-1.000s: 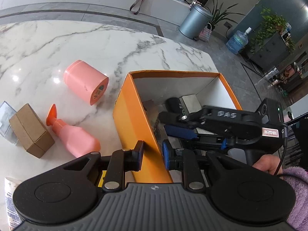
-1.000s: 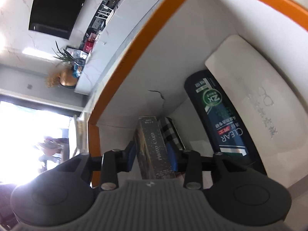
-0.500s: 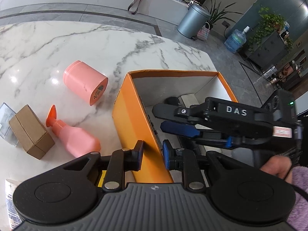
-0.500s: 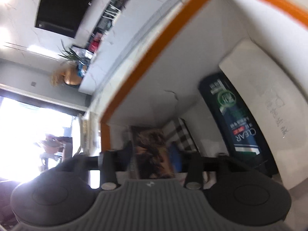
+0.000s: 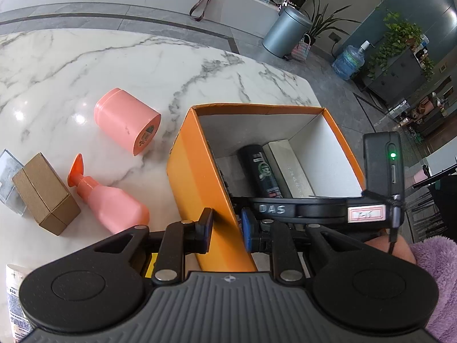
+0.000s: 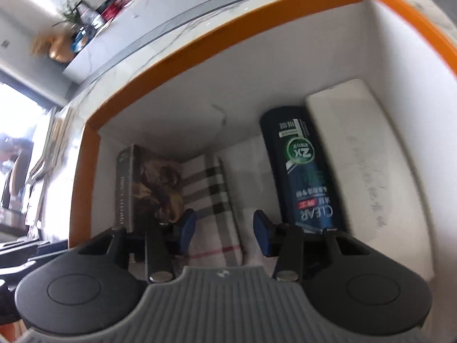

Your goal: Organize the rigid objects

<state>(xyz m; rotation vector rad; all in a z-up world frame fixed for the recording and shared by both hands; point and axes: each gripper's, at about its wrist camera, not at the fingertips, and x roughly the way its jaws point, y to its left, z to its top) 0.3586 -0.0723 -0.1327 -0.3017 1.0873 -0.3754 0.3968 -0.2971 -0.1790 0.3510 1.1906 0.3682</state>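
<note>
An orange box (image 5: 197, 188) stands on a white marble surface (image 5: 142, 65). The left gripper (image 5: 227, 225) pinches the box's near left wall, its fingers narrow, one outside and one inside. The right gripper (image 6: 224, 233) points steeply down into the box, its fingers closing with nothing between them, above a plaid item (image 6: 212, 200). A dark shampoo bottle (image 6: 302, 171) lies right of them, a picture card box (image 6: 148, 183) left. A pink cylinder (image 5: 125, 120), pink spray bottle (image 5: 108, 200) and brown carton (image 5: 45, 194) lie outside, left of the box.
</note>
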